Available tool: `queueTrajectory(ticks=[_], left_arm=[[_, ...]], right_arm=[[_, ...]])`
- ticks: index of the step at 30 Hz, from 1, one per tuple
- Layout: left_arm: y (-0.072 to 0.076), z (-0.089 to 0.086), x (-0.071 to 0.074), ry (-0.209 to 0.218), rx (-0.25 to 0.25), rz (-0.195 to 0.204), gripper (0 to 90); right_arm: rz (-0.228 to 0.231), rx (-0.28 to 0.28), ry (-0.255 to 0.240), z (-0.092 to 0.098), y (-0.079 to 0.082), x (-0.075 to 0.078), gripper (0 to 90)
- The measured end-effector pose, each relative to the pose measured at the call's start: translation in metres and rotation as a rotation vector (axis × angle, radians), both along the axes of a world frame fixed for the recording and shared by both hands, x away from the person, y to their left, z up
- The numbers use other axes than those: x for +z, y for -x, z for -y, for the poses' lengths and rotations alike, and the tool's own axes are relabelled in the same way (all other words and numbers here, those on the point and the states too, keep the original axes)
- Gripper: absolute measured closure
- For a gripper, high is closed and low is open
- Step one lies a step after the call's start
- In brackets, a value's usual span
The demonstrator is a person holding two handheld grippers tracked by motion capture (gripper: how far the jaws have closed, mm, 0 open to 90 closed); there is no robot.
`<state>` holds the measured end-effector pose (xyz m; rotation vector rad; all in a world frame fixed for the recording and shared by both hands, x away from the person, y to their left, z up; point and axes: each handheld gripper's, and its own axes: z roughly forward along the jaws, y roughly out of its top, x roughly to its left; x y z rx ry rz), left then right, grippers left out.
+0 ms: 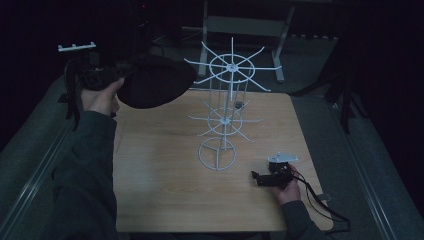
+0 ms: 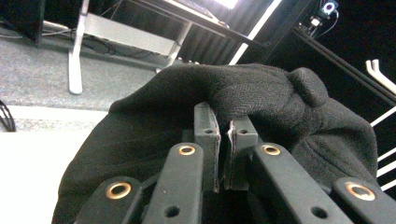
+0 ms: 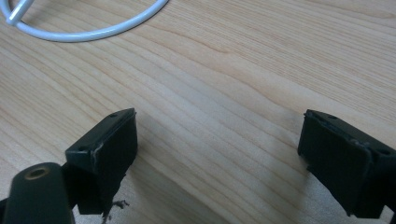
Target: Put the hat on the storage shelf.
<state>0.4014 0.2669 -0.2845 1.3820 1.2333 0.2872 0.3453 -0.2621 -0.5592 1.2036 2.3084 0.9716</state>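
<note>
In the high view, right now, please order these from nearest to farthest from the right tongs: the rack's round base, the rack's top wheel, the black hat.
1. Round base: on the table, just left of the right tongs.
2. Top wheel: high on the rack, farther back.
3. Black hat: far left, held up by the left tongs.

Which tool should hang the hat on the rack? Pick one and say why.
Left. The left tool is already shut on the hat, held up beside the rack's top arms. The right tool is open and empty, low over the table.
</note>
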Motion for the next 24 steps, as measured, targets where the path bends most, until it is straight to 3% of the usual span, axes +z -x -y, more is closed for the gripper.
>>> queueTrajectory(ticks=[11,24], left_arm=[[-0.004,0.001,0.010,0.024,0.006,0.004,86.6],[-0.009,-0.001,0.023,0.098,0.029,-0.013,86.6]], right_arm=[[0.000,0.000,0.000,0.000,0.000,0.000,11.5],[0.000,0.001,0.001,0.000,0.000,0.000,11.6]])
